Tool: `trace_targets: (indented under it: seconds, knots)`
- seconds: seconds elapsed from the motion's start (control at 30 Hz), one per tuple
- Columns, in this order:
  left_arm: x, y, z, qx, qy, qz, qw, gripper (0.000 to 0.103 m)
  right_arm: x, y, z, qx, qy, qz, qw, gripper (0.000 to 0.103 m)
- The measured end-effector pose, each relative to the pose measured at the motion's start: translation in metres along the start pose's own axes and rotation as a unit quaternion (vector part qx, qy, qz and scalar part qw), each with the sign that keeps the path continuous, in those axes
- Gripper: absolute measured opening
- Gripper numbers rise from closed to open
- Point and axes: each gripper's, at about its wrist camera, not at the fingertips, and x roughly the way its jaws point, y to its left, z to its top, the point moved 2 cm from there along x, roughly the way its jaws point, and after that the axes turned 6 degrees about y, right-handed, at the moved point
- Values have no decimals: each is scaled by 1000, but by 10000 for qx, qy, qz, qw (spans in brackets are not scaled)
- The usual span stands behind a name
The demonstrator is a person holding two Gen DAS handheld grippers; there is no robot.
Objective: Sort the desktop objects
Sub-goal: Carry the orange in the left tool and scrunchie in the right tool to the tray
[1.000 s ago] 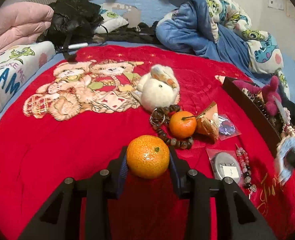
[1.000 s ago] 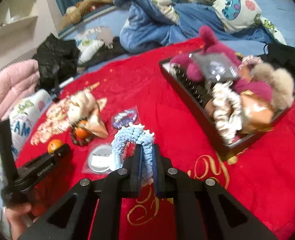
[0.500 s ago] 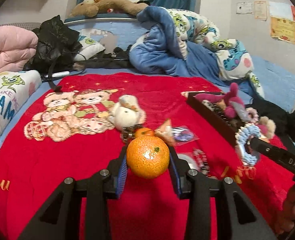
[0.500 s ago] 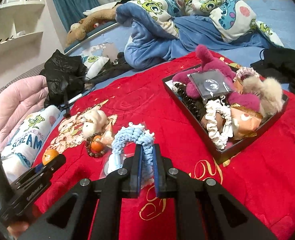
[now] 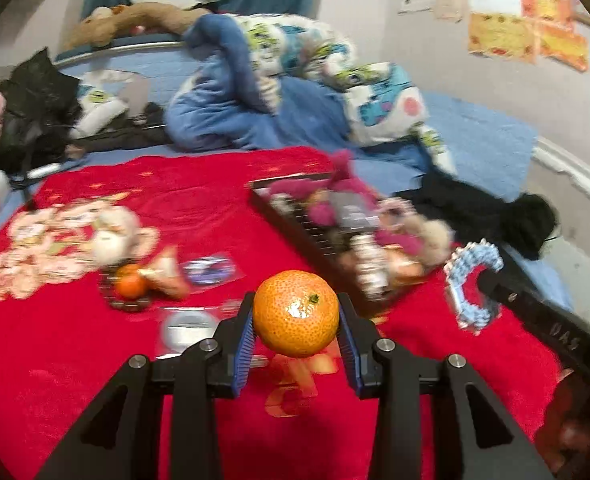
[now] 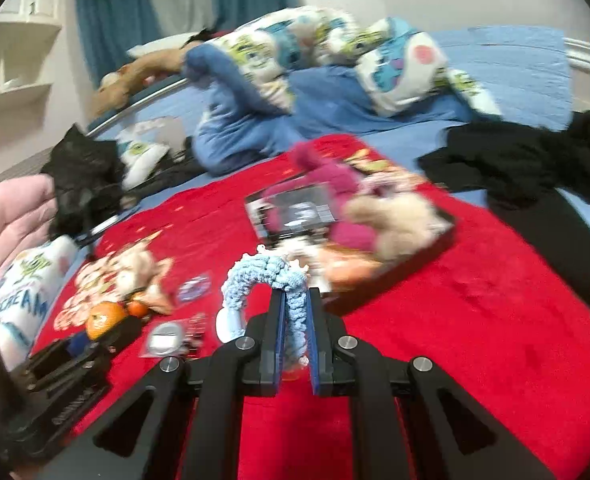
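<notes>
- Holding the mandarin (image 5: pixel 296 313) across its middle, your left gripper (image 5: pixel 296 320) carries a firm, round, light fruit above the red blanket (image 5: pixel 75 360); squeeze gently
- Your right gripper (image 6: pixel 293 320) pinches the soft blue scrunchie (image 6: pixel 263 280), near the tray (image 6: pixel 435 252)

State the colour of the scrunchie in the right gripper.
Light blue, with white trim; the scrunchie shows best in the right wrist view.

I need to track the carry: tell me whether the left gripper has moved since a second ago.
Yes. The left gripper, shut on the mandarin, has swung right toward the black tray, which was at the frame's right edge before.
</notes>
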Motion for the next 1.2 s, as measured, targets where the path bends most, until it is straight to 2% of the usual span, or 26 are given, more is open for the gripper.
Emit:
trace_targets:
  seconds: [0.07, 0.13, 0.23, 0.33, 0.43, 0.53, 0.6, 0.7, 0.83, 1.0, 1.2]
  knots:
    - [5, -19, 2, -43, 76, -123, 9999, 39, -12, -19, -2, 59, -142, -163, 9997, 11]
    - [9, -44, 1, 119, 50, -190, 9997, 39, -23, -41, -8, 233, -249, -244, 9991, 11]
    - [9, -73, 0, 345, 38, -303, 9989, 39, -34, -68, -11, 485, -90, -575, 9971, 11]
    - [7, -86, -3, 449, -26, -433, 9981, 39, -47, -84, -12, 709, -267, -631, 9951, 12]
    - [12, -90, -6, 462, 12, -414, 9981, 39, -41, -95, -15, 1148, -456, -393, 9916, 12]
    - [23, -91, -5, 344, 109, -442, 9984, 39, -24, -87, -15, 781, -217, -401, 9959, 12]
    - [30, -87, -4, 268, 112, -368, 9989, 39, -27, -85, -13, 708, -401, -352, 9961, 12]
    - [40, -82, -4, 72, 224, -414, 9989, 39, -22, -83, -11, 787, -311, -201, 9962, 12]
    - [44, -84, -5, 202, 215, -190, 9994, 39, -13, -80, -10, 660, -241, -198, 9973, 12]
    - [48, -87, -4, 265, 221, -100, 9994, 39, -5, -81, -10, 323, -182, -229, 9990, 12]
    - [56, -92, -1, 276, 263, -63, 9993, 39, 5, -93, -5, 460, -125, -70, 9988, 12]
